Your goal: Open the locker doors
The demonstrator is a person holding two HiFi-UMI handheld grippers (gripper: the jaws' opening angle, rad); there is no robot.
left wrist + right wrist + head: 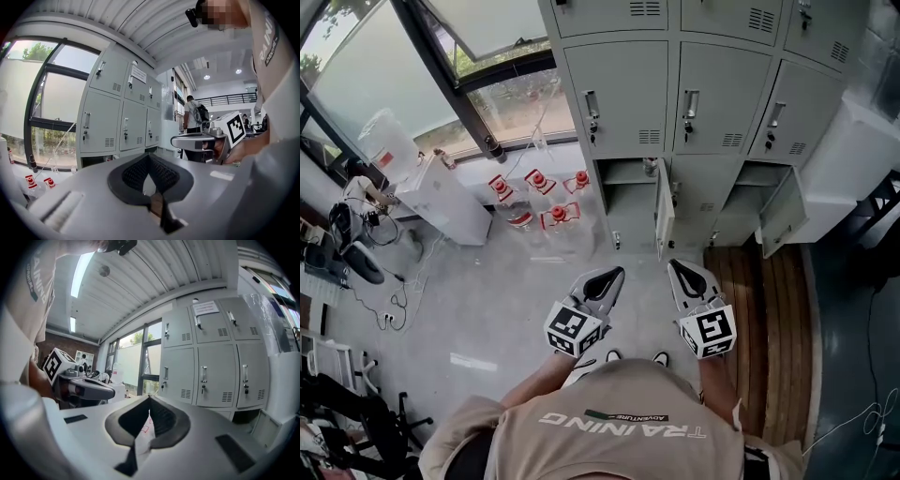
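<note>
A bank of grey lockers point(675, 84) stands ahead of me. The middle-row doors point(619, 98) are closed, each with a handle and a key lock. In the bottom row, the left locker's door point(664, 217) is swung out, and so is the right locker's door point(783, 220). The bottom middle door point(703, 199) looks closed. My left gripper point(614, 275) and right gripper point(675, 266) hover side by side over the floor, well short of the lockers, both shut on nothing. The left gripper view has shut jaws point(149, 157) facing the lockers point(122, 117). The right gripper's jaws point(149, 399) face the lockers point(206, 362) too.
Several clear bottles with red labels point(539, 199) lie on the floor left of the lockers, beside a white box unit point(441, 199) under the window. A wooden slatted platform point(764, 319) lies at the right. A person with a backpack point(193, 115) stands far off.
</note>
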